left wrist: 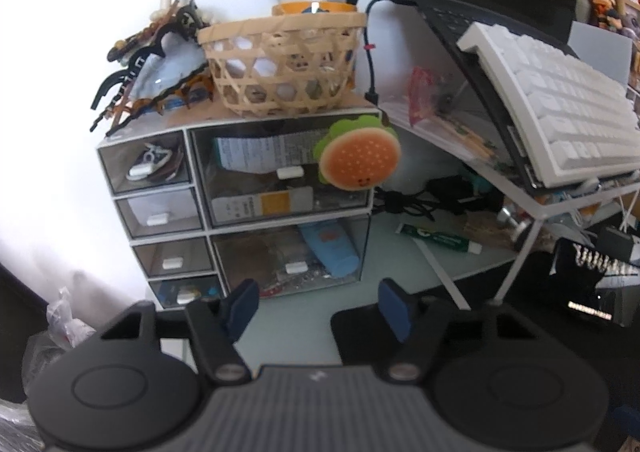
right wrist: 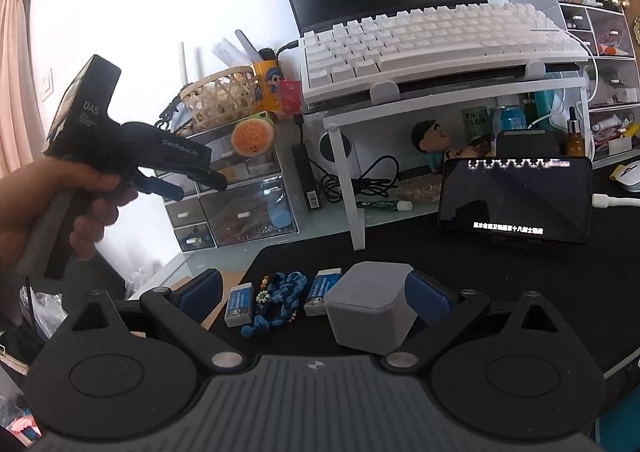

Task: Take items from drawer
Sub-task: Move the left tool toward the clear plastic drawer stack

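1. Drawers of the clear drawer unit (left wrist: 240, 207) all sit closed at far left, fronts facing my left gripper (left wrist: 316, 306), its jaws spread and empty for a handle.
2. Right gripper (right wrist: 316, 294), jaws spread, hovers over two erasers (right wrist: 240, 304), a bead string (right wrist: 280, 300) and a grey box (right wrist: 372, 304) on the near mat; erasers' long axes run near-to-far.

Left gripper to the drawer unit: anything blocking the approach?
Nothing visible. The left gripper is open, with only bare desk between it and the drawer unit. The burger toy hangs higher, over the upper right drawer.
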{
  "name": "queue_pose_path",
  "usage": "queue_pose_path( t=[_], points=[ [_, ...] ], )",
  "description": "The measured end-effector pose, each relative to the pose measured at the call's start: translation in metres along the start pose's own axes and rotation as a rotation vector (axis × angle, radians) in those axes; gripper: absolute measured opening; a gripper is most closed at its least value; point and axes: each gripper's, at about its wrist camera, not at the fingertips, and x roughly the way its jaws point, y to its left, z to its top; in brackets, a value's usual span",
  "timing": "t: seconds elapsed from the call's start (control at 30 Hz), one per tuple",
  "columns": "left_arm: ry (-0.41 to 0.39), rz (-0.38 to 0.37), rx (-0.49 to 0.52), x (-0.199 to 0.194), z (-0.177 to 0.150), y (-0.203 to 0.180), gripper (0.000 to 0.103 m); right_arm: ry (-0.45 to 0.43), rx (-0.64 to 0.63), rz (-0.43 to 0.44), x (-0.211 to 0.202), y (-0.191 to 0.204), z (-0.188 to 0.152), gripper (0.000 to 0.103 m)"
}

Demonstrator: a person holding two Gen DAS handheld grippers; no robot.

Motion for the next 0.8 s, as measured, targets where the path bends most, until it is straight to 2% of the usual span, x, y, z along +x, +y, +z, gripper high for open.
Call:
queue_pose_path(
  t=[0.2,0.47,0.63,0.8],
  points=[
    [0.019,0.015,-0.007,0.01,0.005,0.003,0.062,0.006,0.008,0.003,0.004,-0.003,-0.001,0.1],
    [0.044,0.023,-0.034,0.03,0.004,0.008,0.058,0.009,0.007,0.001,0.005,-0.005,-0.003,0.1],
    [0.056,0.027,-0.05,0.04,0.004,0.011,0.051,0.02,0.0,-0.003,0.007,-0.005,-0.004,0.1],
    [0.064,0.026,-0.057,0.049,0.004,0.014,0.05,0.036,-0.008,-0.003,0.01,-0.005,-0.005,0.1]
  ],
)
